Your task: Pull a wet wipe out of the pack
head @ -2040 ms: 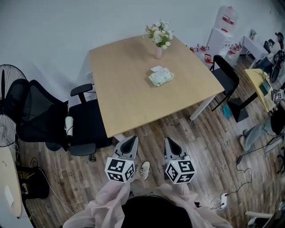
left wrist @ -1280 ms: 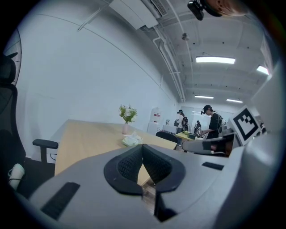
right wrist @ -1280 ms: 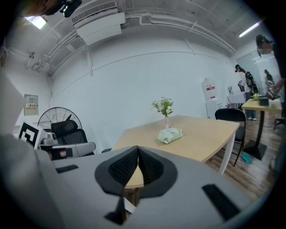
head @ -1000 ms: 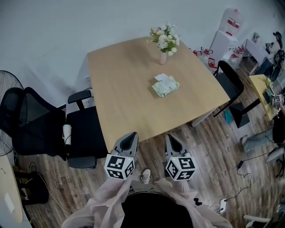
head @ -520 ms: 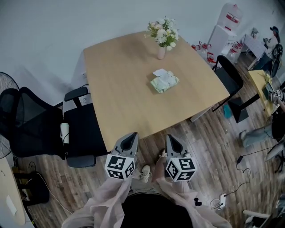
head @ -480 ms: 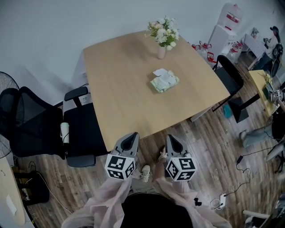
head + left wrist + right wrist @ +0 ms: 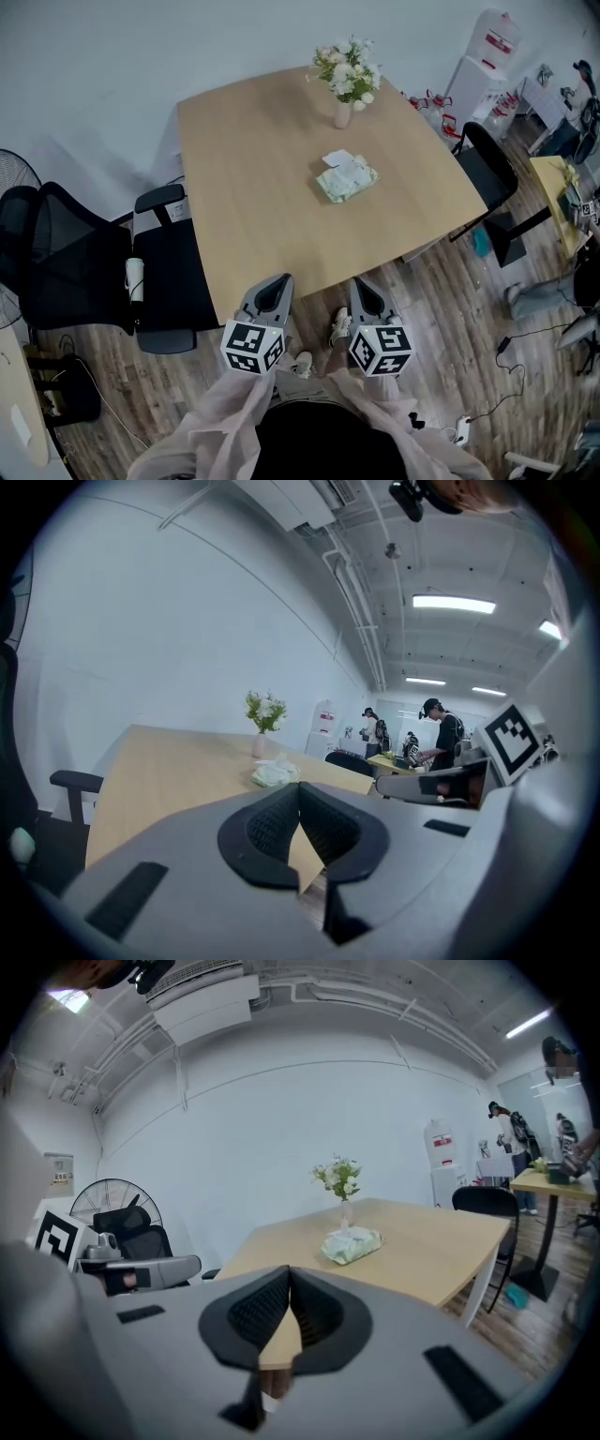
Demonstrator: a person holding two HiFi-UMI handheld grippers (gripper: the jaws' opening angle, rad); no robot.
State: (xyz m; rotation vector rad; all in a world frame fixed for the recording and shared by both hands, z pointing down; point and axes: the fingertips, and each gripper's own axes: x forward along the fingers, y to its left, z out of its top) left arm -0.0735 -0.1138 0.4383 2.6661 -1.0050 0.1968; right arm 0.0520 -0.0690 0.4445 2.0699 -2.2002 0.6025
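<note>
The wet wipe pack (image 7: 347, 180), pale green with a white flap up, lies on the wooden table (image 7: 253, 206) in front of a vase of flowers (image 7: 343, 80). My left gripper (image 7: 279, 281) and right gripper (image 7: 357, 283) hover side by side at the table's near edge, far short of the pack. Both are shut, tips touching, with nothing held. In the left gripper view the pack (image 7: 275, 773) shows beyond the closed left gripper (image 7: 300, 789). The right gripper view has the pack (image 7: 352, 1245) ahead of the right gripper (image 7: 289, 1274).
A black office chair (image 7: 141, 272) stands at the table's left side and another black chair (image 7: 483, 159) at its right. A fan (image 7: 14, 164) is far left. A water dispenser (image 7: 492, 47), a desk (image 7: 561, 192) and people (image 7: 441, 738) are to the right.
The table has come closer: both grippers now reach its near edge instead of hanging over the floor. Their jaws stay shut. The pack has not moved on the table.
</note>
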